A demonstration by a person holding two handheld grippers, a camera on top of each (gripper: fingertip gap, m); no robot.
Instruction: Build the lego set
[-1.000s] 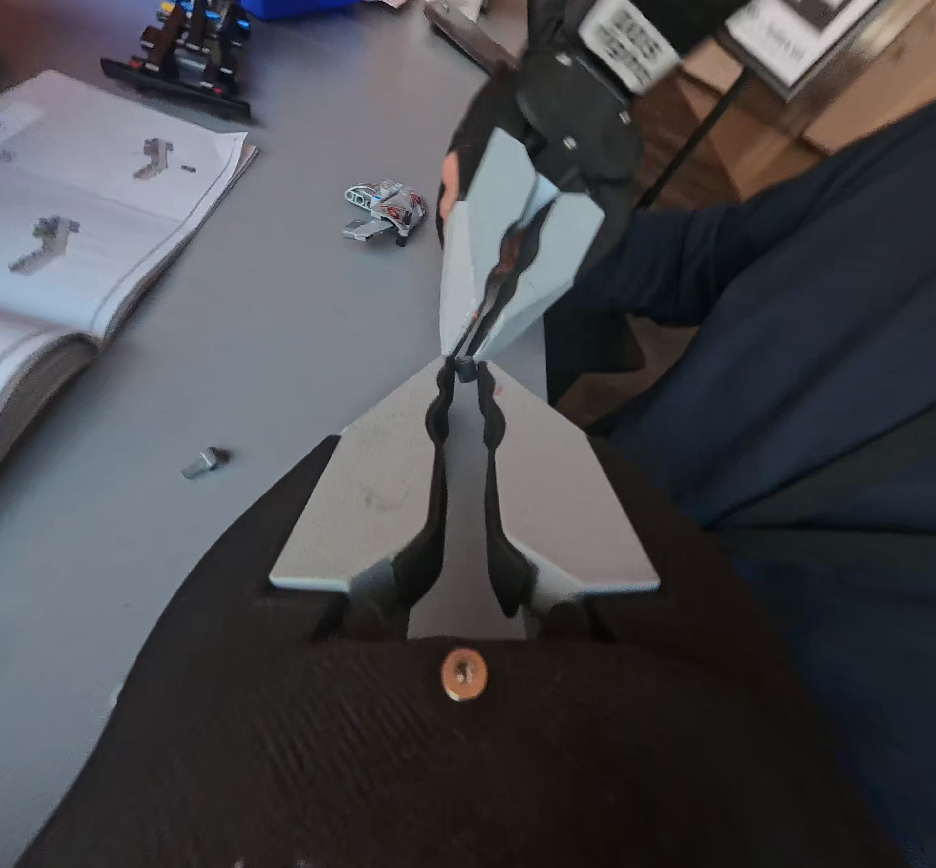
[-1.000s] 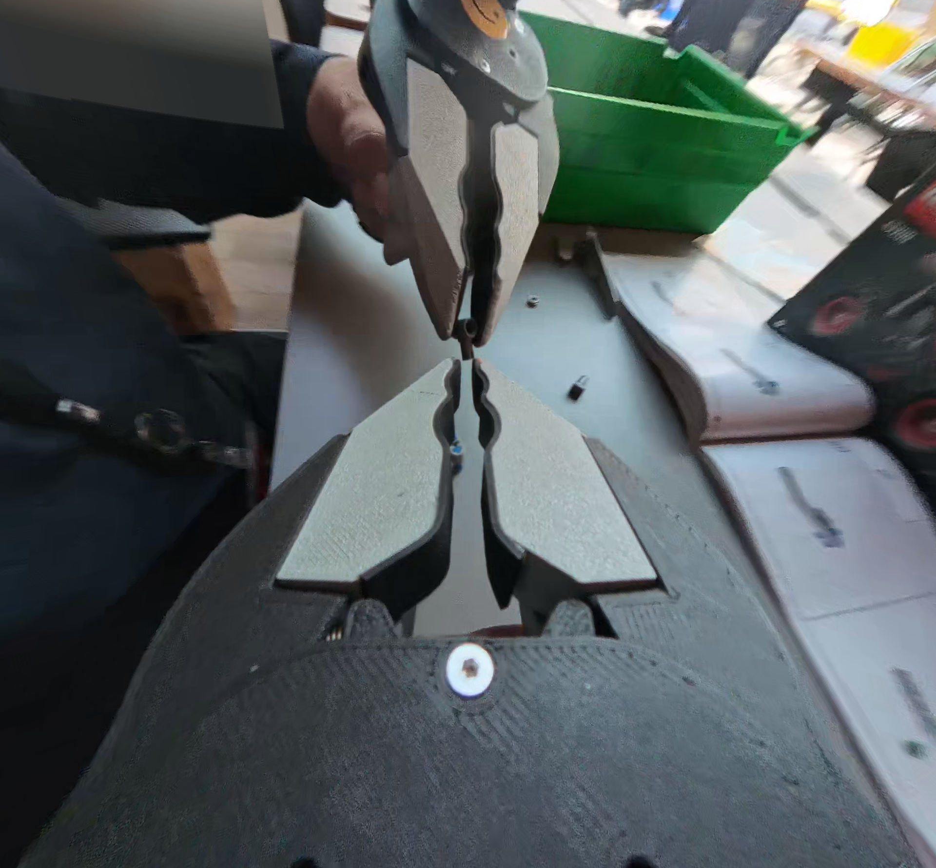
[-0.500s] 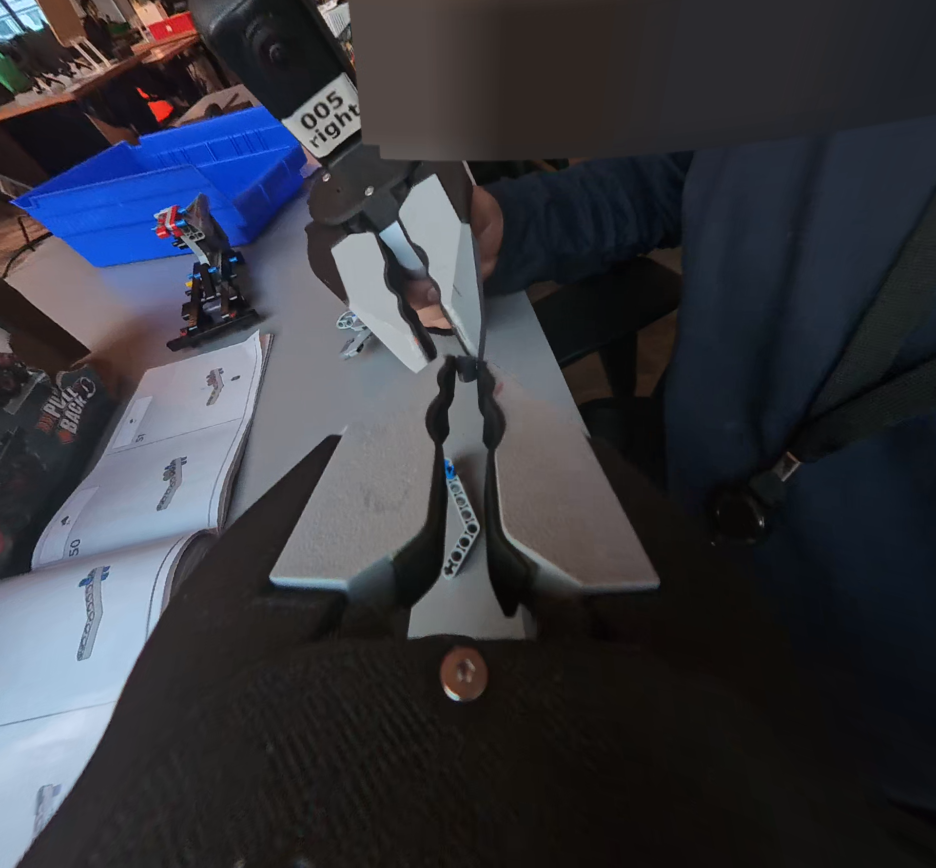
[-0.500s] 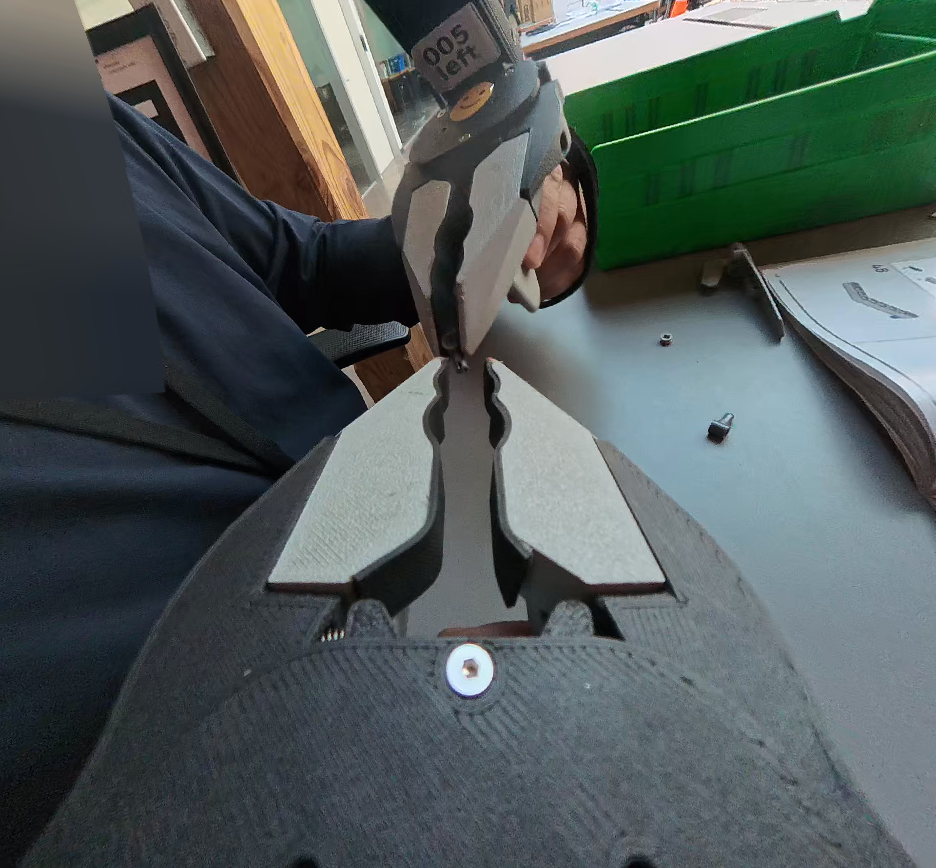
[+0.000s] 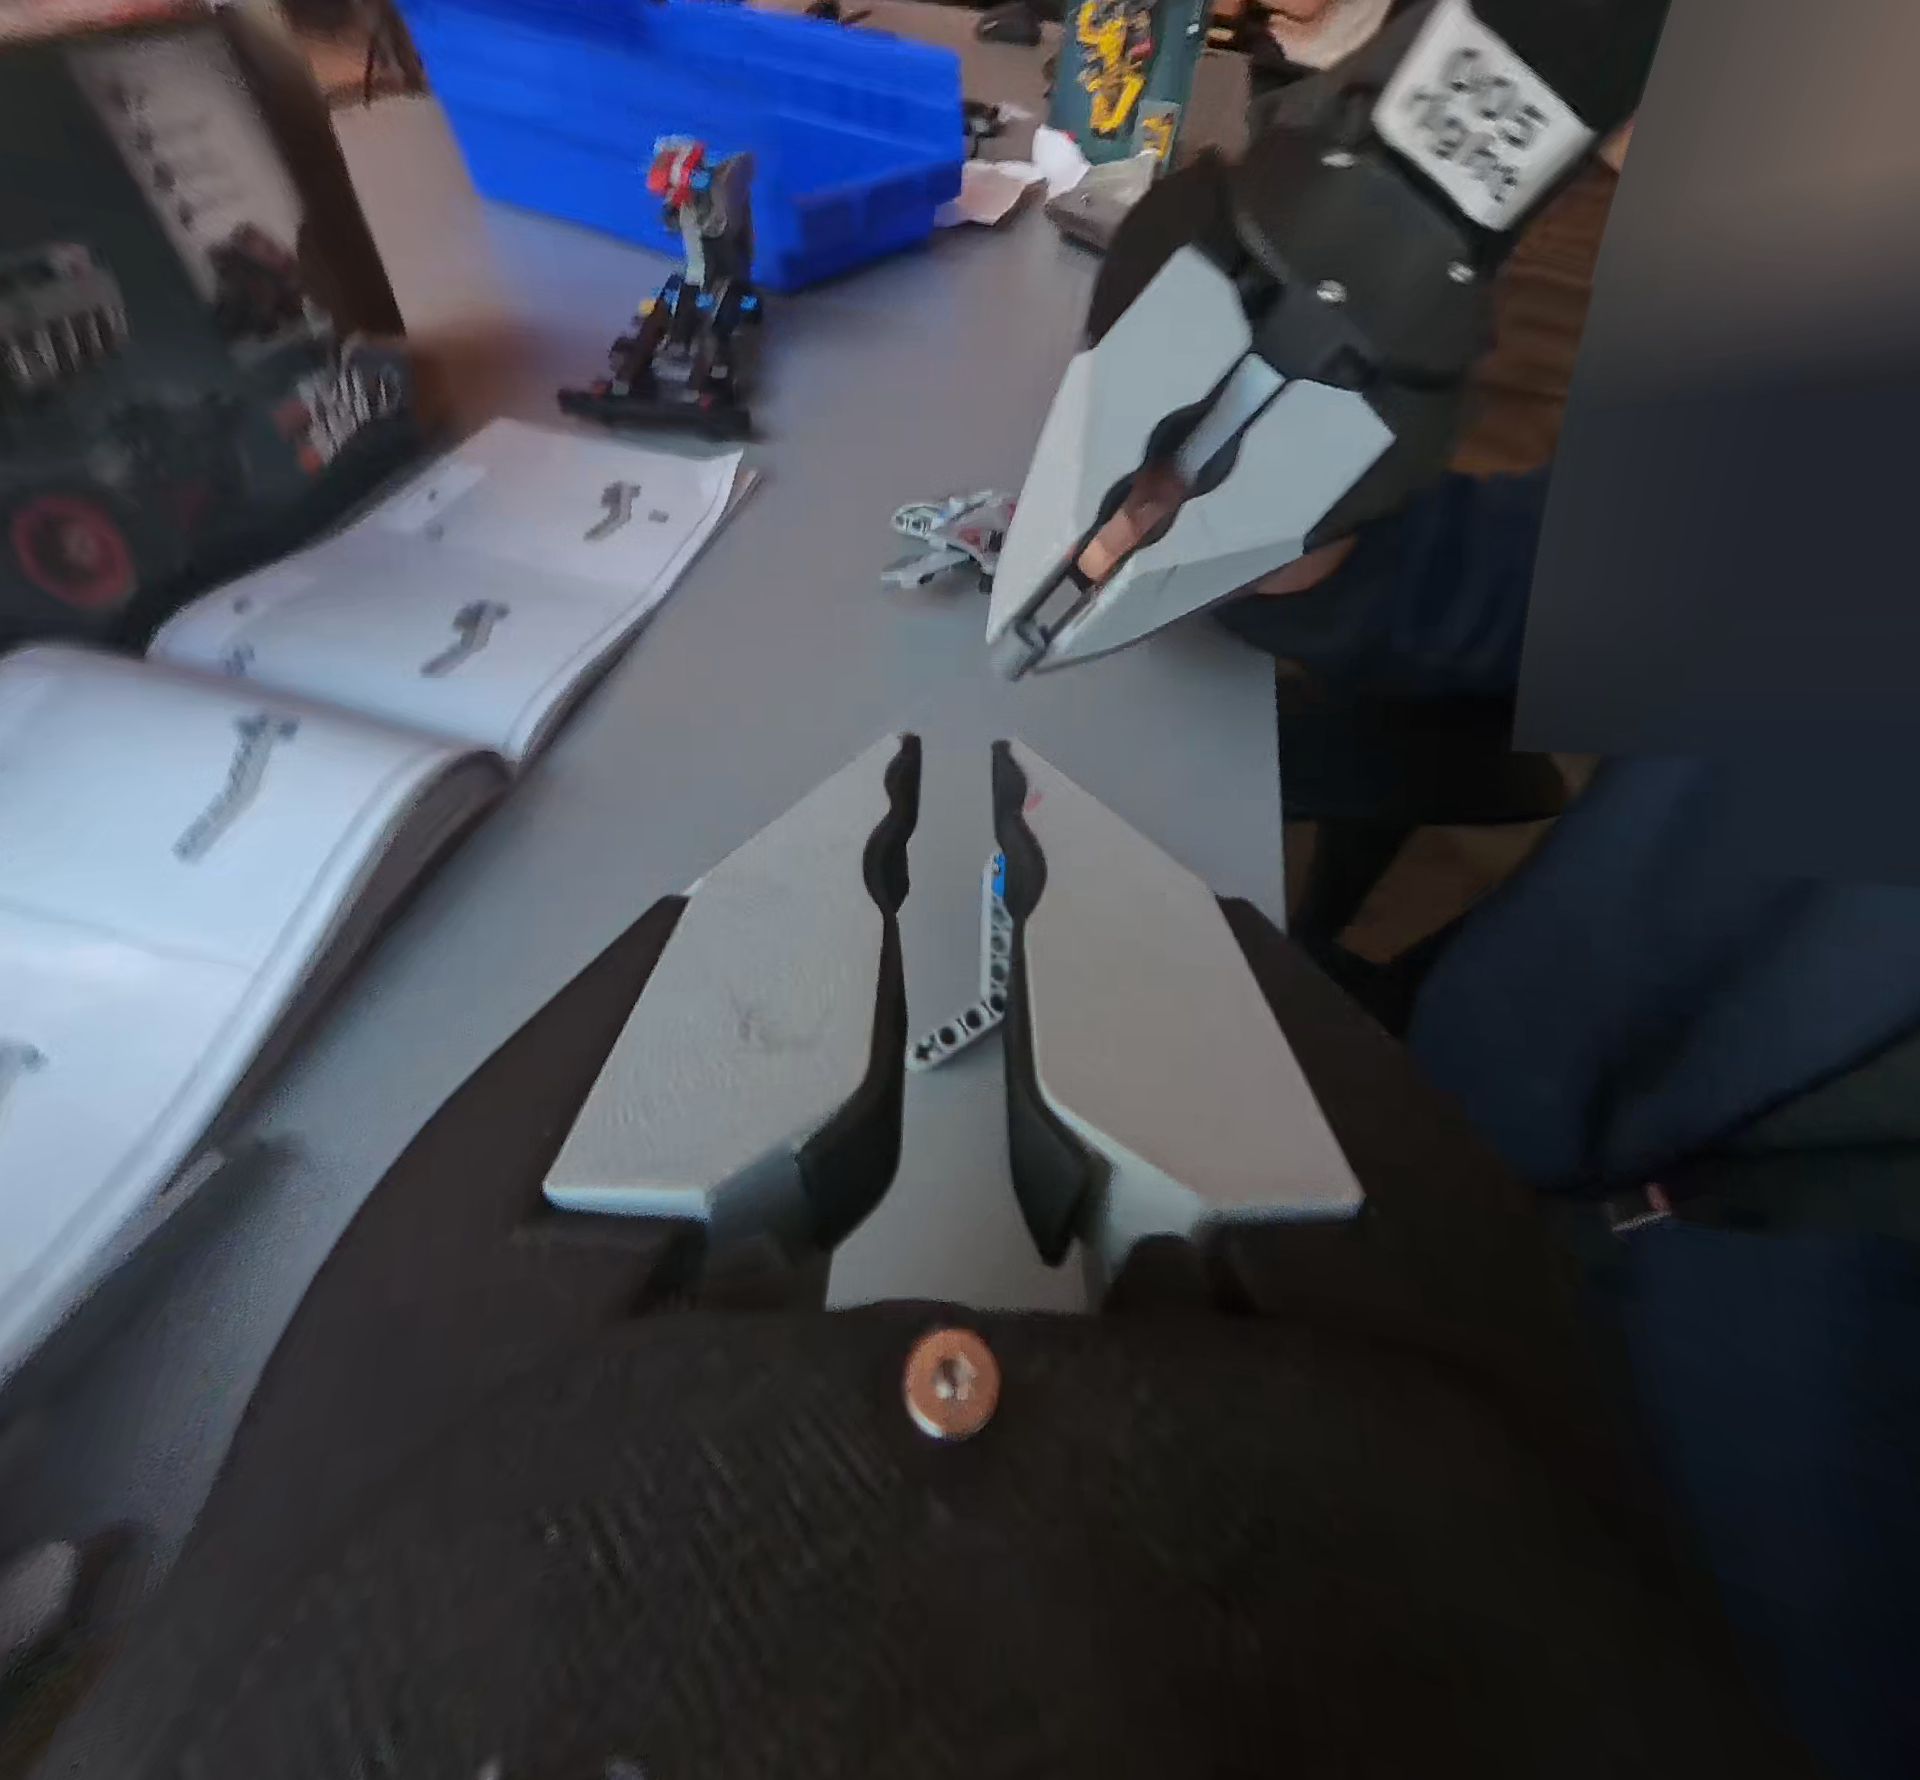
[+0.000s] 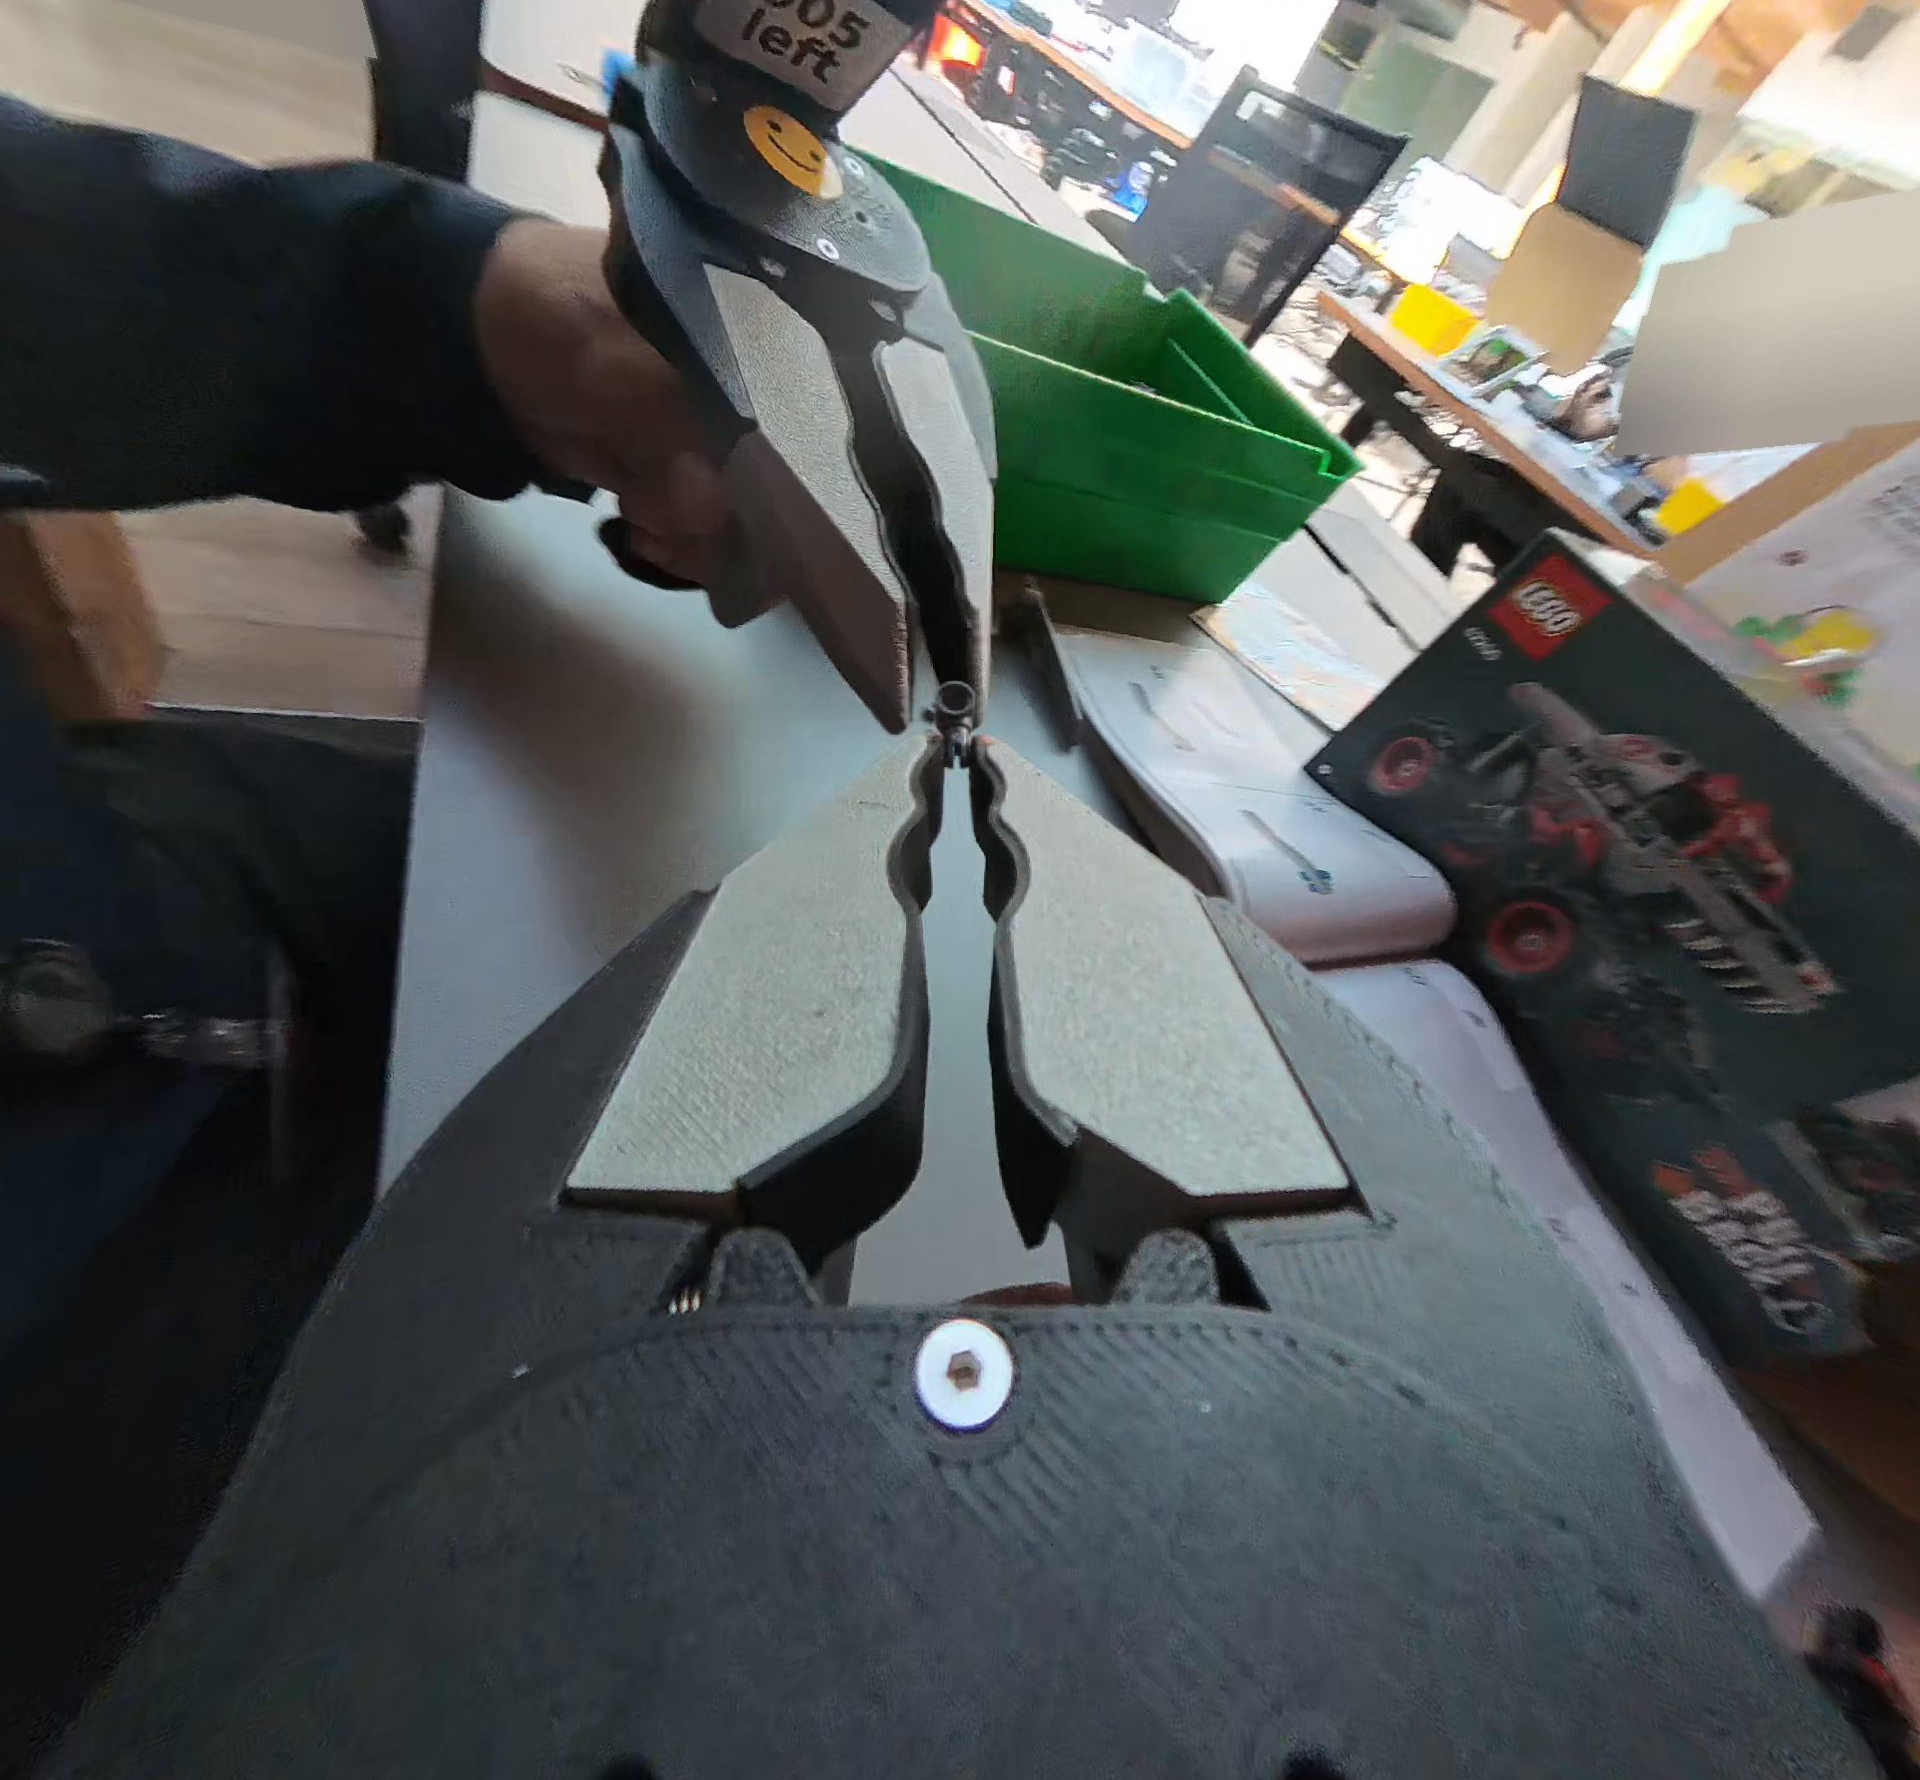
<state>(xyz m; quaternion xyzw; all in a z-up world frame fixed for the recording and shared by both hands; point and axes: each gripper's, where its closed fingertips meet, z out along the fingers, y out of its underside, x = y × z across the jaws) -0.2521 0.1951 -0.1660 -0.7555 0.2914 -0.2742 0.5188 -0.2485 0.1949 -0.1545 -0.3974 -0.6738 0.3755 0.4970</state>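
Note:
My right gripper (image 6: 958, 754) is shut on a small black pin (image 6: 956, 704) that sticks out past its tips, held above the grey table (image 6: 582, 691). My left gripper (image 5: 951, 748) is open and empty, and its tips sit just above that pin in the right wrist view (image 6: 935, 702). In the left wrist view the right gripper (image 5: 1023, 655) is up and to the right, apart from my left tips. A light grey bent beam (image 5: 982, 982) with a blue pin lies on the table under my left gripper.
An open instruction booklet (image 5: 416, 608) lies at left, with a partly built model (image 5: 686, 328) and a blue bin (image 5: 675, 99) behind it. A small grey assembly (image 5: 945, 535) lies mid-table. A green bin (image 6: 1122, 442) and the set's box (image 6: 1662, 899) stand nearby. The table edge (image 5: 1276, 795) is close. Less than 4 cm separates the two grippers' tips.
My right gripper has closed on the black pin that my left gripper held. My left gripper has opened and let it go, and the two have drawn a little apart.

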